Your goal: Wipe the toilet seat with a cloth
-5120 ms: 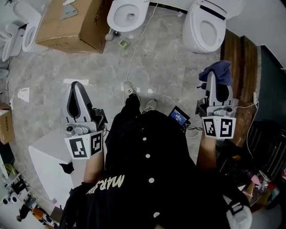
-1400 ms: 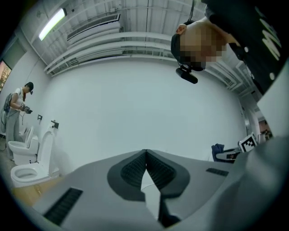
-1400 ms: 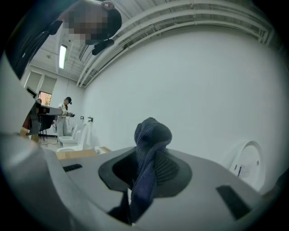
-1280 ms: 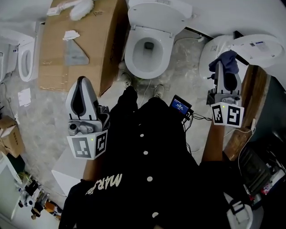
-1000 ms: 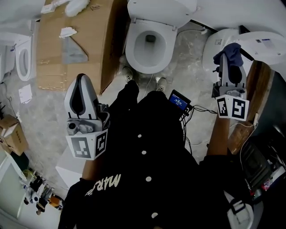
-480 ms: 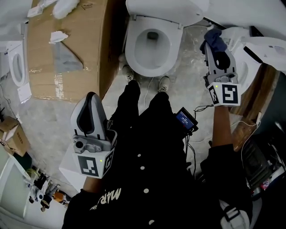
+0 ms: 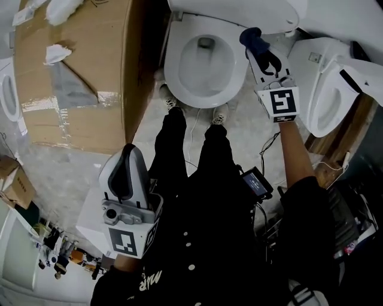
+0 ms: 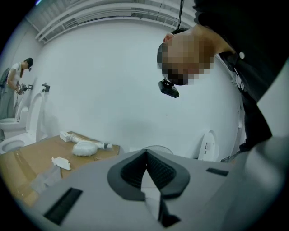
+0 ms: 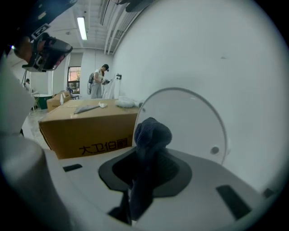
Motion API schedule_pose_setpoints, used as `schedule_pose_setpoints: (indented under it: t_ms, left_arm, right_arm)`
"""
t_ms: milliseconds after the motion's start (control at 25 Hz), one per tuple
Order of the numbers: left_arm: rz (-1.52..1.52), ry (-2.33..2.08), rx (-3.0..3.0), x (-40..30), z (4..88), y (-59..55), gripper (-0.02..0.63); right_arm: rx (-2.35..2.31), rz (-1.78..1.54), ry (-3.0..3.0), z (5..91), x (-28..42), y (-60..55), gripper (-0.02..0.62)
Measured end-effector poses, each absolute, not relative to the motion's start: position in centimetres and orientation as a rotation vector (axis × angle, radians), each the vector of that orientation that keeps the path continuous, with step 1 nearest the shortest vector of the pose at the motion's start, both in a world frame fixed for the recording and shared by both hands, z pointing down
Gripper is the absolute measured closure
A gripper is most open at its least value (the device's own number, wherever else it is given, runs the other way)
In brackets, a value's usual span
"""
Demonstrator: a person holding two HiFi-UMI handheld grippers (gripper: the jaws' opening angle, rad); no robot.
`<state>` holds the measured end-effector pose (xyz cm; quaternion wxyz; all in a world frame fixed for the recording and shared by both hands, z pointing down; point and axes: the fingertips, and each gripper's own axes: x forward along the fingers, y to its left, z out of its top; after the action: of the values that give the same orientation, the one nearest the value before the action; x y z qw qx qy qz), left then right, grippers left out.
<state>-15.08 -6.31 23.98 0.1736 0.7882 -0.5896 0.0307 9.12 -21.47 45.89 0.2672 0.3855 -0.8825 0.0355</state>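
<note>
A white toilet with its seat [image 7: 179, 83] down and lid [image 7: 239, 12] raised stands ahead of me in the head view. My right gripper [image 7: 254, 40] is shut on a dark blue cloth [image 7: 252, 37], held over the seat's right rim. In the right gripper view the cloth [image 9: 151, 135] bunches out of the jaws in front of the raised lid [image 9: 189, 122]. My left gripper [image 7: 127, 156] hangs low at my left side, shut and empty; its view shows the jaw tips [image 8: 145, 155] meeting against a white wall.
A large cardboard box [image 7: 78, 77] stands just left of the toilet, with a white brush [image 8: 86, 147] on top. A second toilet [image 7: 326, 89] is at the right. My feet [image 7: 194, 110] stand before the bowl. A person [image 8: 11, 85] stands far off.
I have stepped closer to the middle toilet. My right gripper swung left with the cloth, from the right-hand toilet to the middle toilet's right rim. The left gripper dropped lower.
</note>
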Motion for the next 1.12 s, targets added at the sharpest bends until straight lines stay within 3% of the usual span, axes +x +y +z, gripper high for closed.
schedule_pose_setpoints:
  t_ms: [560, 1120]
  left_arm:
    - [0.119, -1.625, 2.160, -15.9, 30.1, -5.0, 0.597]
    - [0.151, -1.583, 2.106, -16.2, 34.1, -4.1, 0.597]
  right_arm:
    - [0.578, -0.177, -2.053, 67.0, 6.6, -23.0, 0.509]
    - [0.115, -0.592, -1.721, 76.0, 6.0, -23.5, 0.509]
